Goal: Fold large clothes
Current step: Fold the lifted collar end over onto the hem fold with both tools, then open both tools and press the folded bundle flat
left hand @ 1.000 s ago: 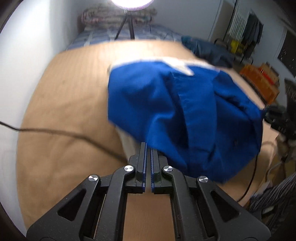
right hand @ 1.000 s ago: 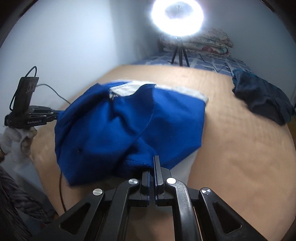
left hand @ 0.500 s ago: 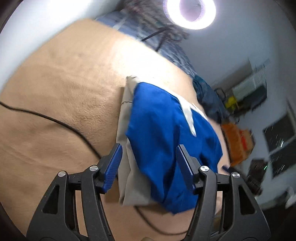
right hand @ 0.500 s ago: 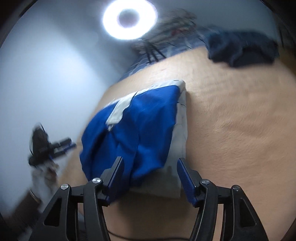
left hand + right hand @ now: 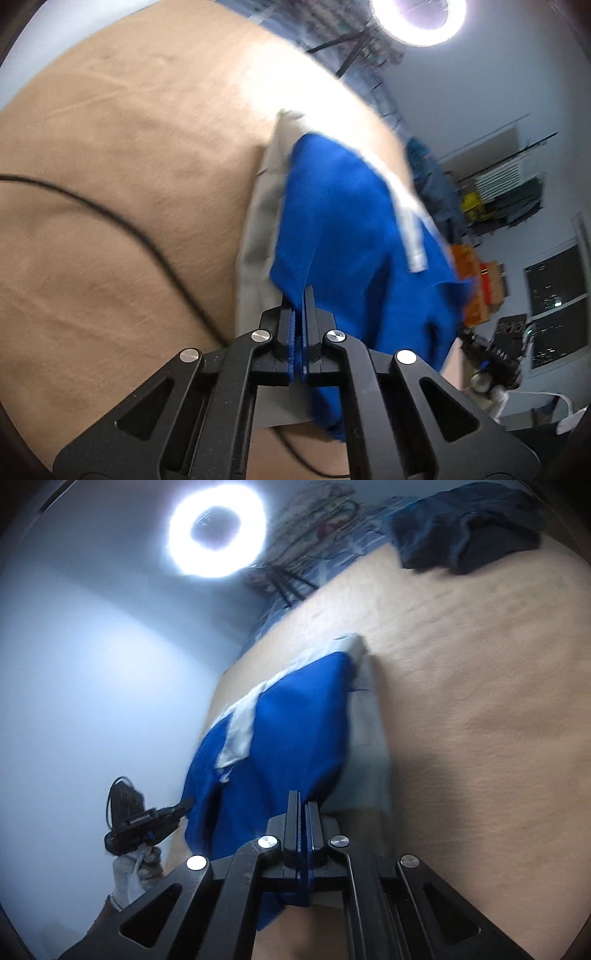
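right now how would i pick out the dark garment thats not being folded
Start from the tan bedspread that covers the bed. Go to its far end, past the blue and white garment, toward the ring light. There lies the dark navy garment: crumpled, unfolded, alone, touched by neither gripper.

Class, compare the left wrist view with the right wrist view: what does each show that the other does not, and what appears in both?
Left wrist only: a black cable across the tan bedcover, orange crates, dark windows.
Right wrist only: the left gripper in a gloved hand.
Both: the blue garment, a dark garment beyond it, the ring light. The right gripper is shut on blue cloth.
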### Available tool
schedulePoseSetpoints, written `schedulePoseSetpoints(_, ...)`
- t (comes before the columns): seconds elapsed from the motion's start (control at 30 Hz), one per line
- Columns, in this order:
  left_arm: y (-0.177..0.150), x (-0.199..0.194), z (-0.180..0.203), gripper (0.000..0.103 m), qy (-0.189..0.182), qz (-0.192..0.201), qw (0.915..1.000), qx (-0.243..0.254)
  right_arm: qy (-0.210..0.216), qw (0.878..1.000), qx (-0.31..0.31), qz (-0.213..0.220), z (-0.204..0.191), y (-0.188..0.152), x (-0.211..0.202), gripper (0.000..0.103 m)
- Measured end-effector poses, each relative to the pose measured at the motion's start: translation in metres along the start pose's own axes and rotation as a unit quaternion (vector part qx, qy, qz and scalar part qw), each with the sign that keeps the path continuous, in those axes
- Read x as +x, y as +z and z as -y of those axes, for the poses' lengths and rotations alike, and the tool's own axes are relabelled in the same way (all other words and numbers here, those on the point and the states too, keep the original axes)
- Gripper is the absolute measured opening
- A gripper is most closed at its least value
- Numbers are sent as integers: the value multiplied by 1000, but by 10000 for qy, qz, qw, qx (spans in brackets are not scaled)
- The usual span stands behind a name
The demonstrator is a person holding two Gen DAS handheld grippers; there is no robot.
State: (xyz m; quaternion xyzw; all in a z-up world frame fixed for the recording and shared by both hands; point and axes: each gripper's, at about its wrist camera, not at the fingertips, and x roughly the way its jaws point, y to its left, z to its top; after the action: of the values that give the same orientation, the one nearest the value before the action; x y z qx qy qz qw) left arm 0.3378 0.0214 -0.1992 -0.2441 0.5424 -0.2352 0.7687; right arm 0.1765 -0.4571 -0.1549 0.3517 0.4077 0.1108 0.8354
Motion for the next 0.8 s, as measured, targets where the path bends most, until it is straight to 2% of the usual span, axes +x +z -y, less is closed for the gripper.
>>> schedulePoseSetpoints(0.1,-7,10,0,1,201,-45,9996,196,-574,9977,-154,-340,11,-5,23,0)
schedulePoseSetpoints(0.2,-7,-2,9,9,546,-31,9968,579,-869,9938,-510,-474,0,-4,27,3)
schedulePoseSetpoints(0.23,-7,-9,13,21,717,-21,9949,714,-979,9921,-594,-517,-5,-1,23,11)
schedulePoseSetpoints(0.27,-6,-17,15,25,870,32,9927,830,-1150,9895,-714,-509,-11,2,16,29)
schedulePoseSetpoints(0.3,-6,-27,18,26,950,134,9908,955,-1311,9867,-886,-380,-18,4,6,32)
schedulePoseSetpoints(0.43,-1,-60,39,26,1084,566,9826,1399,-1392,9784,-1518,158,-51,21,-18,32)
schedulePoseSetpoints(0.57,19,-60,63,26,994,833,9797,1528,-1385,9659,-2141,448,-82,44,1,31)
schedulePoseSetpoints(0.67,42,-35,89,26,1004,924,9757,1716,-1264,9642,-2309,313,-93,64,32,27)
schedulePoseSetpoints(0.8,64,3,102,26,1168,834,9718,1872,-1449,9550,-2587,107,-97,77,69,26)
